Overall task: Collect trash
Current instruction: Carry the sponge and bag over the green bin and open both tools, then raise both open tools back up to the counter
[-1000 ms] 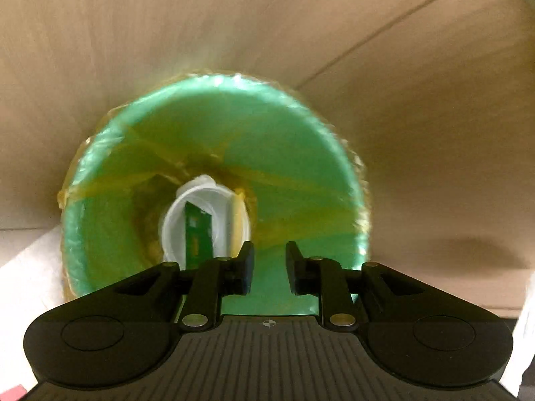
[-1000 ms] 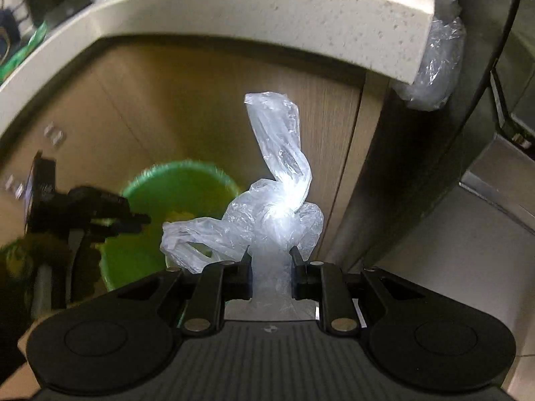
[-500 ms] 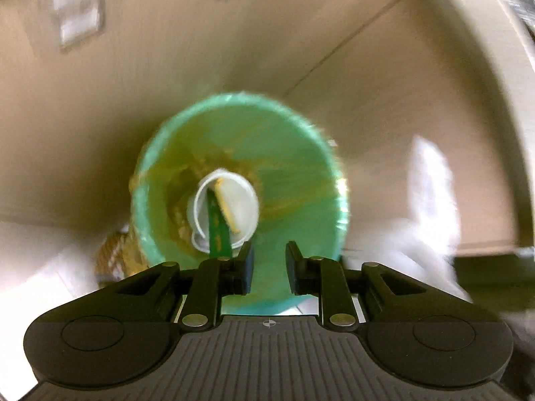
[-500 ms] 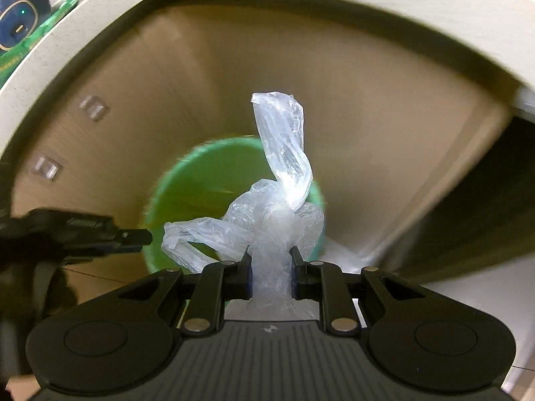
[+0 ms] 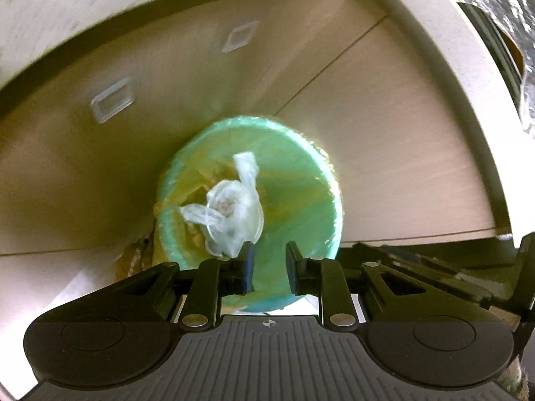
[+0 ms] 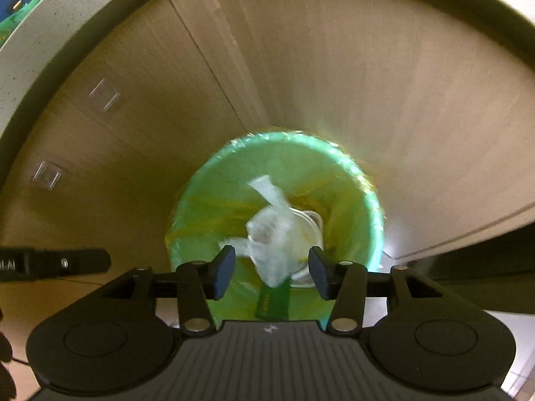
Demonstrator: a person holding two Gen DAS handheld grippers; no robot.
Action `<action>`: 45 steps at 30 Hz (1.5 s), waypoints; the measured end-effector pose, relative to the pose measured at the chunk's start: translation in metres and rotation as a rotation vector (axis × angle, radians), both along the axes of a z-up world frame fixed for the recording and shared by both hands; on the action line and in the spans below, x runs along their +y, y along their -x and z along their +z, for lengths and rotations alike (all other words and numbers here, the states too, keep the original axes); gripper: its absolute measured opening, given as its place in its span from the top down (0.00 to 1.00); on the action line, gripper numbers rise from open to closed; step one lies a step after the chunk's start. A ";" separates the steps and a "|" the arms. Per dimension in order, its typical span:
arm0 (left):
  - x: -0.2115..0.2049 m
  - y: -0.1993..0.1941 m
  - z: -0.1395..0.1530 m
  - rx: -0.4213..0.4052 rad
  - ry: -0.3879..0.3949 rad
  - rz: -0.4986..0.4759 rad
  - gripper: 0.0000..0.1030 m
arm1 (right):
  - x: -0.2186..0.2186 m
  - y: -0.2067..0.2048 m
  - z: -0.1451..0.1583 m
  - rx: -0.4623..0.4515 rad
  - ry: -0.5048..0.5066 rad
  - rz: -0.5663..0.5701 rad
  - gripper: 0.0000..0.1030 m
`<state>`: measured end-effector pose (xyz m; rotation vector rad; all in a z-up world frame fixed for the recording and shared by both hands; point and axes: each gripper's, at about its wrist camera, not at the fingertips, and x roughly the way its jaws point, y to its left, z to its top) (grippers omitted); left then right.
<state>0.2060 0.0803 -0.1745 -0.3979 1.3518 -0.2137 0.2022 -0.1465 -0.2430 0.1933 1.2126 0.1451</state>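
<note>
Both grippers point down over the green bin (image 6: pixel 364 197). The right gripper (image 6: pixel 271 269) stands wide and empty, the left gripper (image 5: pixel 267 265) narrowly parted, gripping nothing. The knotted plastic bag (image 6: pixel 272 234) lies inside the bin, near its middle.

right gripper (image 6: pixel 271 272) jaws spread wide and empty, lower centre of frame, left gripper (image 5: pixel 267 269) narrowly parted, empty

floor (image 6: pixel 521 367): pale, at 4 o'clock | green bin (image 6: pixel 367 193) stands on it, against cabinet (image 6: pixel 367 83)
</note>
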 end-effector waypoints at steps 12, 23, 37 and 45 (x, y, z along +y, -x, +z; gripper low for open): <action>-0.033 0.023 0.116 -0.285 -0.112 -0.105 0.77 | -0.011 0.028 0.052 -0.094 0.000 -0.006 0.50; -0.018 0.038 0.179 -0.518 -0.165 -0.039 0.77 | 0.013 0.025 0.153 -0.418 0.046 0.111 0.44; 0.109 -0.007 0.171 -0.523 -0.097 0.226 0.77 | 0.116 -0.018 0.201 -0.540 0.125 0.258 0.35; 0.196 -0.038 0.155 -0.480 -0.095 0.292 0.77 | 0.196 -0.054 0.200 -0.526 0.112 0.231 0.35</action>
